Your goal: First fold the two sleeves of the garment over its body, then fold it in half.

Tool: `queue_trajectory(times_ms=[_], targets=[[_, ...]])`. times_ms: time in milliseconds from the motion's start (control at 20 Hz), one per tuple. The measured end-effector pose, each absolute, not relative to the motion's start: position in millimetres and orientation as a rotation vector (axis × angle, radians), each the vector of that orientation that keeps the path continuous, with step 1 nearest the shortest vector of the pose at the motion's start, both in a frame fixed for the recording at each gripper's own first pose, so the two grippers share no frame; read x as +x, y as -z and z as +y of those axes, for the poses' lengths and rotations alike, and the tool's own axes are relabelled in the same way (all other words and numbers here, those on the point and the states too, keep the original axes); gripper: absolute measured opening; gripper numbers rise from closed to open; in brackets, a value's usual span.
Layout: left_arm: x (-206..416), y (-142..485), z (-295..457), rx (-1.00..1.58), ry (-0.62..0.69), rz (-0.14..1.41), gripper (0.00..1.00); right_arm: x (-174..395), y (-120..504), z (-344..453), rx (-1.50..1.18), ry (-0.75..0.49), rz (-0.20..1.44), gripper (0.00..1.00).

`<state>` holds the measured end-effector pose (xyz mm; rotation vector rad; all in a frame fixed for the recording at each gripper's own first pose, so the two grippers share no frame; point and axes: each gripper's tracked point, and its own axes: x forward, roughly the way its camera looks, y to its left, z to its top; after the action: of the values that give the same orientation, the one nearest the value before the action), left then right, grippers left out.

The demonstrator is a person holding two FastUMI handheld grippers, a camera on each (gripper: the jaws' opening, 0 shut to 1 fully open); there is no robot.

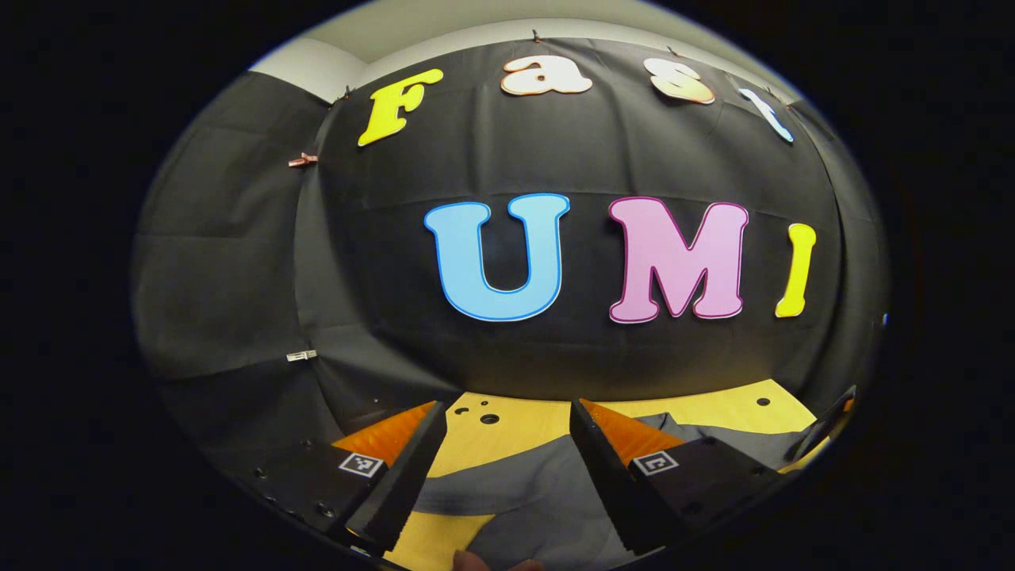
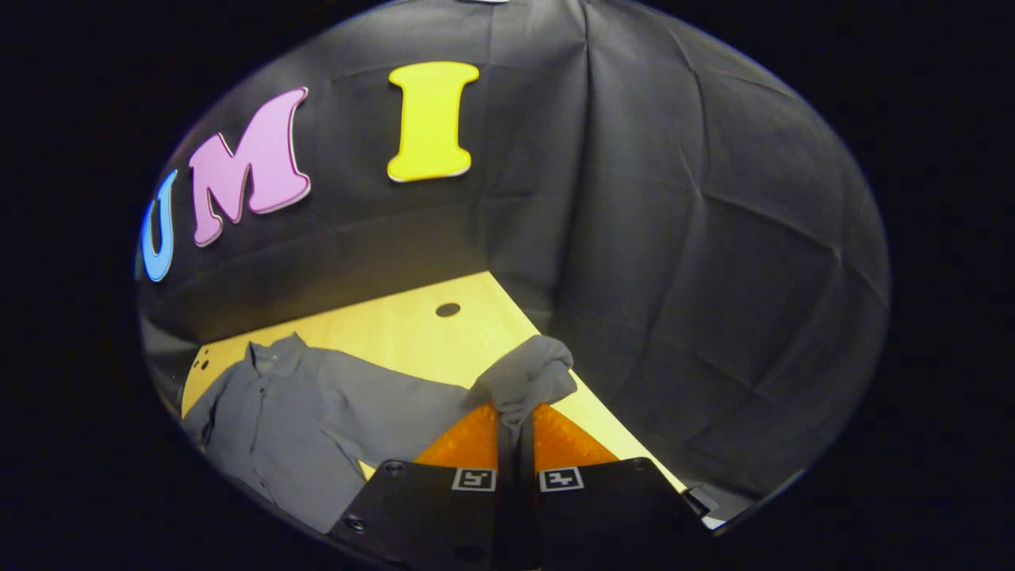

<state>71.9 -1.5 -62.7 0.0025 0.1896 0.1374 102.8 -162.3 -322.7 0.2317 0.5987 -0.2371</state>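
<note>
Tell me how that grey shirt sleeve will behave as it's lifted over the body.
Likely floppy: the sleeve bunches and droops where the right gripper pinches it. Probably light, since thin cloth lies flat on the table. It may drag the grey shirt along.

Shirt (image 2: 301, 412) flat on table (image 2: 412, 325); sleeve (image 2: 527, 381) bunched right of body.

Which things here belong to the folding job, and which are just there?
Job:
- grey shirt
- its sleeve, pinched in the right gripper
- left gripper, open above the shirt

Just there:
- yellow table
- clips on the wall cloth
</note>
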Motion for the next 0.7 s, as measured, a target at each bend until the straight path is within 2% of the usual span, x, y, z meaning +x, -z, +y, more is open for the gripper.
queue_trajectory(times_ms=[300, 700], targets=[[75, 77, 50, -0.023, -0.117, 0.187, 0.98, 110, 248, -100, 0.203, 0.165, 0.492, 0.05], [62, 124, 134, -0.043, -0.153, 0.201, 0.98, 121, 188, 23, 0.158, -0.002, 0.412, 0.05]])
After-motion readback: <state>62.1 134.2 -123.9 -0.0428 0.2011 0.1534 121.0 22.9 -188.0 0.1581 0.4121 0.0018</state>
